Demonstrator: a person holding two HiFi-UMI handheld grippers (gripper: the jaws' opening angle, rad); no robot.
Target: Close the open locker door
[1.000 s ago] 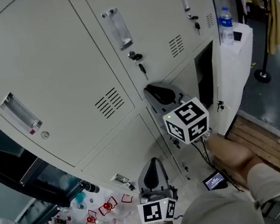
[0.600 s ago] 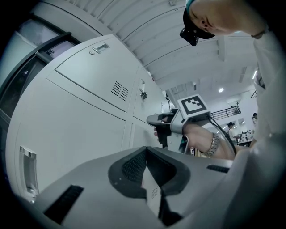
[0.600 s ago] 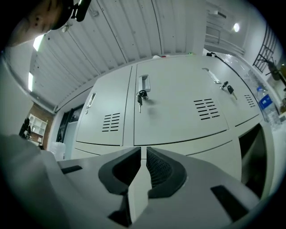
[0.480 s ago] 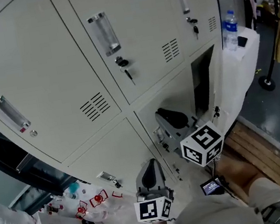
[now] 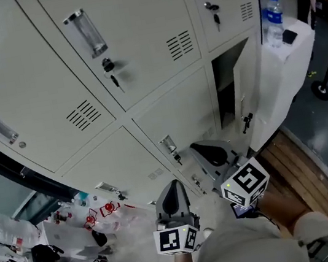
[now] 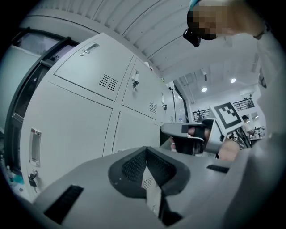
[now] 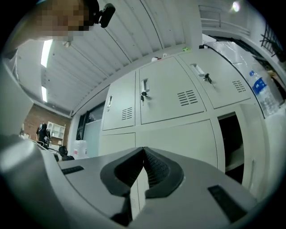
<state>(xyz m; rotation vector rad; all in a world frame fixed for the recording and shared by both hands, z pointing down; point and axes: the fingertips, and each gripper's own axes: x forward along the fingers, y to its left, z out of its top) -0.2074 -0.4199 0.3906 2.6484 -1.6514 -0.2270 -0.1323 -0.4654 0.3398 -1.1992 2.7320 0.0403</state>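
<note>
Head view first: a bank of pale grey metal lockers [image 5: 135,32] fills the frame. At its far right, in the lower row, one pale grey locker door [image 5: 249,94] stands swung out, seen nearly edge-on, with the dark compartment [image 5: 224,83] exposed to its left. Just right of it, a clear plastic water bottle [image 5: 273,19] stands on a white box [image 5: 293,68]. The left gripper [image 5: 173,195] sits low and near, and the right gripper [image 5: 208,152] is further forward. Both are well short of the door, so nothing of the closing is done.

Left gripper view: its jaws are pressed together with nothing between them, aimed at the closed lower lockers.

Right gripper view: those jaws meet tip to tip as well, empty. The open door [image 7: 254,152] lies off to the right and the gripper isn't lined up on it. By my read, the reach across and the push are all left to do.
</note>
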